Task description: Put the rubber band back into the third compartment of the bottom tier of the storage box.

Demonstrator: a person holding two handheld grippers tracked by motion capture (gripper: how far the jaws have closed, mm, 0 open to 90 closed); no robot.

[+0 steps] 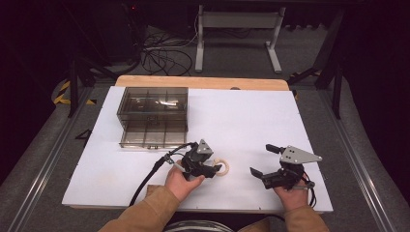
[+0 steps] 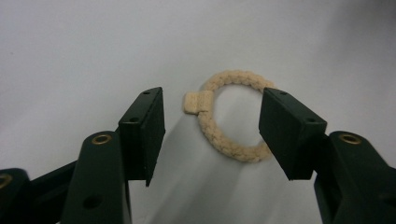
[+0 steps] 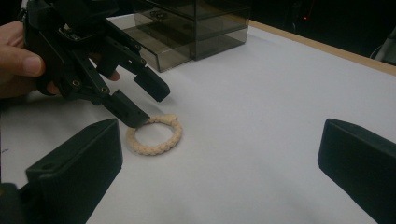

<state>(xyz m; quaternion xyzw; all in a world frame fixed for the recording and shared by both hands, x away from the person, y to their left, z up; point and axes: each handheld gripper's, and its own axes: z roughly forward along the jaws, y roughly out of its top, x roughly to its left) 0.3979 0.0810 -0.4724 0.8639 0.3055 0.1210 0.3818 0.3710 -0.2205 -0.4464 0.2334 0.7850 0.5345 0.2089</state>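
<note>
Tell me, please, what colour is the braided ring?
Pale beige ring, clearest in the left gripper view.

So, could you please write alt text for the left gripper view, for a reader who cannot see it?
A beige braided rope ring with a small tab lies flat on the white table, between the open jaws of the black left gripper. One jaw overlaps the ring's edge in the picture; the other stands clear of it.

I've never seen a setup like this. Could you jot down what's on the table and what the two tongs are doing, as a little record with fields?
Surface: white table
Ring: beige braided rope ring, lying flat
Box: smoky clear drawer box, far left, lower drawer pulled out
Left tongs: open, jaws either side of the ring, low over it
Right tongs: open, off to the right, holding nothing
Holder: a person's hand on each
</note>
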